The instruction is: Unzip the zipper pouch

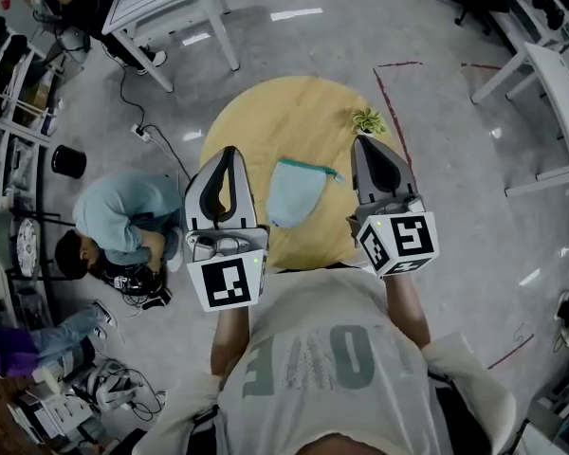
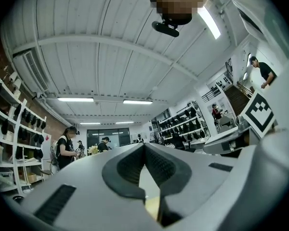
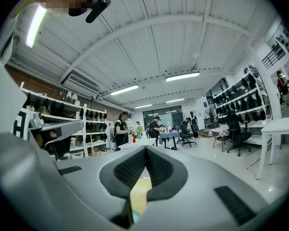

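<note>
- The round, light wooden table stood right in front of you on the grey floor.
- A person in a pale blue top crouched on the floor to the left of the table, well clear of it.
- You held your left gripper raised over the table's left edge. Its jaws were pressed together on nothing, and the pads met in the left gripper view.
- You held your right gripper raised over the right edge, likewise closed and empty.
- The pale blue fabric zipper pouch lay flat on the table between the two grippers, touching neither.
- Its teal zipper edge faced away from you and ran left to right, dipping slightly to the right. The rounded bottom pointed towards you.
- You could not tell what was inside it.
- The small green potted plant stood at the far right rim, apart from the pouch and just beyond your right gripper's tips in the head view.
</note>
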The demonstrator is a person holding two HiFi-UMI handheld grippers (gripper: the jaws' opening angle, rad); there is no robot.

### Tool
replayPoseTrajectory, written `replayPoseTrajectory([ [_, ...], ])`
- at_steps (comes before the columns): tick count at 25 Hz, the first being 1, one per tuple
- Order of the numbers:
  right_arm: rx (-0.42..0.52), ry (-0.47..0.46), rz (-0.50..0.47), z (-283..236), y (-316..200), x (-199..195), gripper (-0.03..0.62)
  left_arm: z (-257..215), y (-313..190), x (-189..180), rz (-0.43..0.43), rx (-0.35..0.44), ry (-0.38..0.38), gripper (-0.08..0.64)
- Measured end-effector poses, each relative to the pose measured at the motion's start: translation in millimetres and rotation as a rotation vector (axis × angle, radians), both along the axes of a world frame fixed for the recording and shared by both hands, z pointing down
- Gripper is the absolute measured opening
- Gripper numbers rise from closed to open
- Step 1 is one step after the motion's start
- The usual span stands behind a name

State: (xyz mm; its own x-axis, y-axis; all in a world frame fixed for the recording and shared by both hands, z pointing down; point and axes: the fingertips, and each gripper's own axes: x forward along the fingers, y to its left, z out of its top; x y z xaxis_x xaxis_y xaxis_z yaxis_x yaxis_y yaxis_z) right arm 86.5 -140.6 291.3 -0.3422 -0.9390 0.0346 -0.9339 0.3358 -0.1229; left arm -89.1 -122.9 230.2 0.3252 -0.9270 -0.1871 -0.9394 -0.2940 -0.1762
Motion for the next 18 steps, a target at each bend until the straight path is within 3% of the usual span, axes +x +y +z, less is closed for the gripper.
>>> replayPoseTrajectory([
  [11, -0.021, -0.004, 0.006, 0.0, 4.8, 4.9, 0.029, -0.4, -2.1, -0.2, 0.007, 0.002, -0.016, 0.026],
  [18, -0.035, -0.009, 0.011, 6.7, 0.9, 8.5, 0.029, 4.2, -7.3, 3.4, 0.014, -0.012, 0.012, 0.026],
])
